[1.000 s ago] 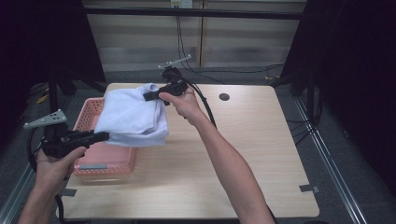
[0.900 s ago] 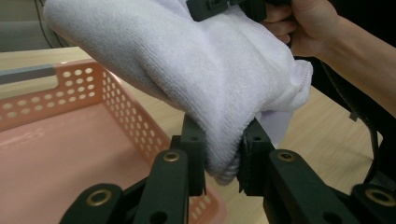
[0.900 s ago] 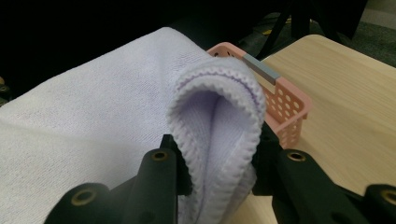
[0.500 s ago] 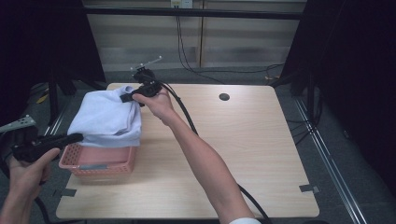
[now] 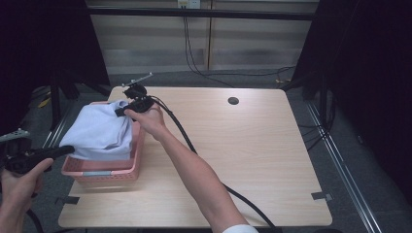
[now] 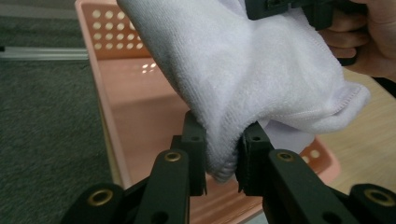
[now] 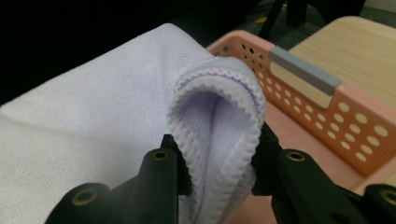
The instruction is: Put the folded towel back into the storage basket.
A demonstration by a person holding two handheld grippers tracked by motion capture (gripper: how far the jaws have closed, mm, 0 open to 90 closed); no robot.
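Observation:
A folded pale lilac towel (image 5: 102, 132) hangs over the pink perforated basket (image 5: 104, 171) at the table's left edge, stretched between both grippers. My left gripper (image 5: 65, 150) is shut on the towel's near corner, whose folded edge (image 6: 224, 154) is pinched between the black jaws. My right gripper (image 5: 121, 110) is shut on the far corner, where a doubled hem (image 7: 219, 154) sits between its jaws above the basket's rim (image 7: 327, 116). The towel's underside lies partly inside the basket (image 6: 140, 107).
The wooden table (image 5: 252, 145) stretches to the right of the basket, with a round cable hole (image 5: 233, 101) near its far edge. A black cable (image 5: 194, 150) trails from the right gripper across the table. Tape marks (image 5: 321, 196) sit near the front corners.
Both grippers have carried the towel to the left and downward, from above the table beside the basket to over and into the basket.

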